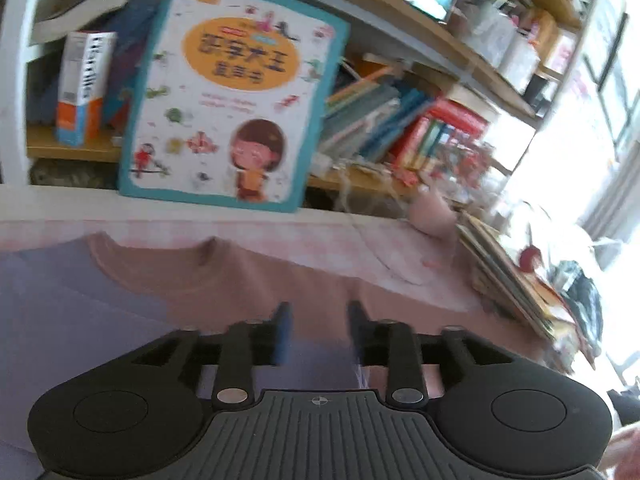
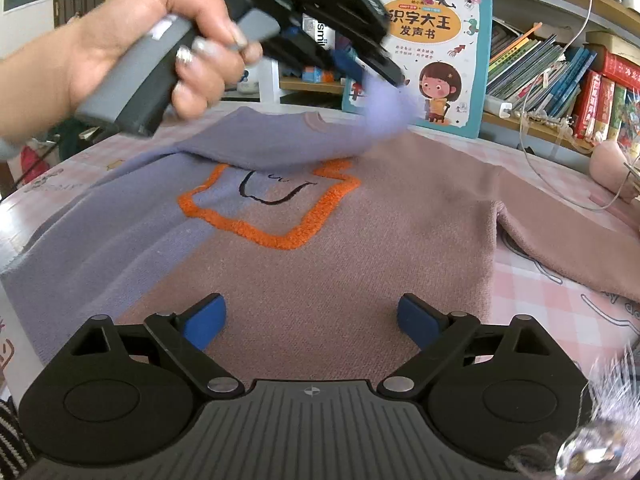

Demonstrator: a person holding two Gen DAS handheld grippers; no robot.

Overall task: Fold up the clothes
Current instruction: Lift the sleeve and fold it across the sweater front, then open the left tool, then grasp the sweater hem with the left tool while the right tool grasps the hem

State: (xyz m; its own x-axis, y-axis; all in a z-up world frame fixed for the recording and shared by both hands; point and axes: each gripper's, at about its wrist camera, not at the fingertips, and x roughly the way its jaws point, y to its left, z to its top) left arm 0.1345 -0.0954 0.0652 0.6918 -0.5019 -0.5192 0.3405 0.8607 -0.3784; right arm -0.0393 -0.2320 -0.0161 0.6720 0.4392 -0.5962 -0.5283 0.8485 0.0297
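A sweater, half purple and half dusty pink (image 2: pixel 340 264), with an orange outlined patch (image 2: pixel 280 216), lies flat on the table. My left gripper (image 2: pixel 372 76) is shut on the end of the purple sleeve (image 2: pixel 384 108) and holds it lifted over the sweater's chest, near the collar. In the left wrist view the left gripper (image 1: pixel 318 330) hangs above the sweater (image 1: pixel 240 276), purple cloth between its fingers. My right gripper (image 2: pixel 310 320) is open and empty, low over the pink lower part of the sweater. The pink sleeve (image 2: pixel 560 236) lies spread out to the right.
A pink checked tablecloth (image 2: pixel 560 300) covers the table. A children's book (image 2: pixel 436 52) leans against a bookshelf (image 2: pixel 560 80) behind the table. A pink ball (image 2: pixel 608 160) and a thin wire (image 2: pixel 560 184) lie at the right. A pile of books (image 1: pixel 516 280) lies at the table's right end.
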